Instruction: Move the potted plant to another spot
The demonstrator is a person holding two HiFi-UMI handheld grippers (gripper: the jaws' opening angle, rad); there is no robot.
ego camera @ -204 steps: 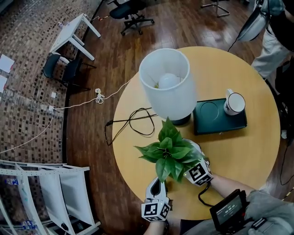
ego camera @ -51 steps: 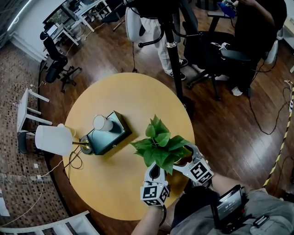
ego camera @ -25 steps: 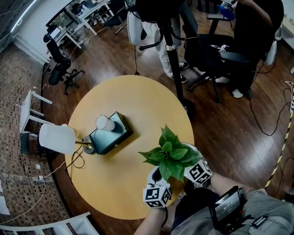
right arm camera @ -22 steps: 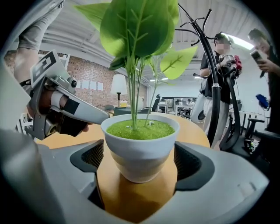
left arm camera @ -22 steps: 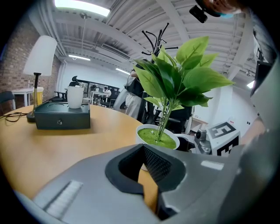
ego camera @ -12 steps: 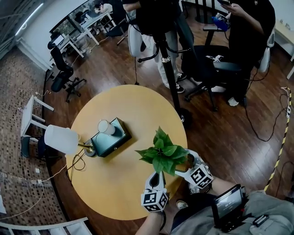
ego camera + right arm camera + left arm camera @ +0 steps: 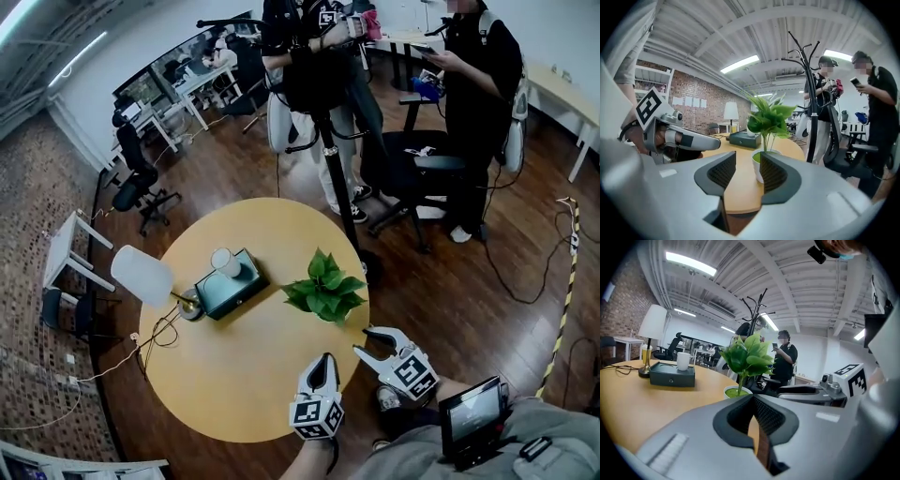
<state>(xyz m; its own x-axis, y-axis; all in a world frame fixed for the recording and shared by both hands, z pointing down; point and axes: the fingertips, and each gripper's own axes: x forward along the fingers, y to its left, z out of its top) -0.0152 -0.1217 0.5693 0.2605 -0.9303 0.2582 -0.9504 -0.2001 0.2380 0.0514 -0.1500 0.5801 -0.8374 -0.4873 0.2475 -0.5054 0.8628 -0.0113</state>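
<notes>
The potted plant (image 7: 325, 289) stands free near the round counter's (image 7: 234, 384) right edge, with bare wood open toward the near edge; a coat stand (image 7: 342, 202) rises just past that edge; half a second ago the plant sat between both tongs, now well clear of them; left tongs (image 7: 323, 361) pressed together, empty; right tongs (image 7: 367, 341) partly spread, having just been closing on nothing; from above, leaves hide the pot.

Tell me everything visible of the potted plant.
The green leafy potted plant has broad, glossy pointed leaves on thin stems, rising from a round white pot with green fill at its rim. It stands upright near the edge of the round light wooden table, beside the dark green rectangular box but apart from it; only the table touches it.
</notes>
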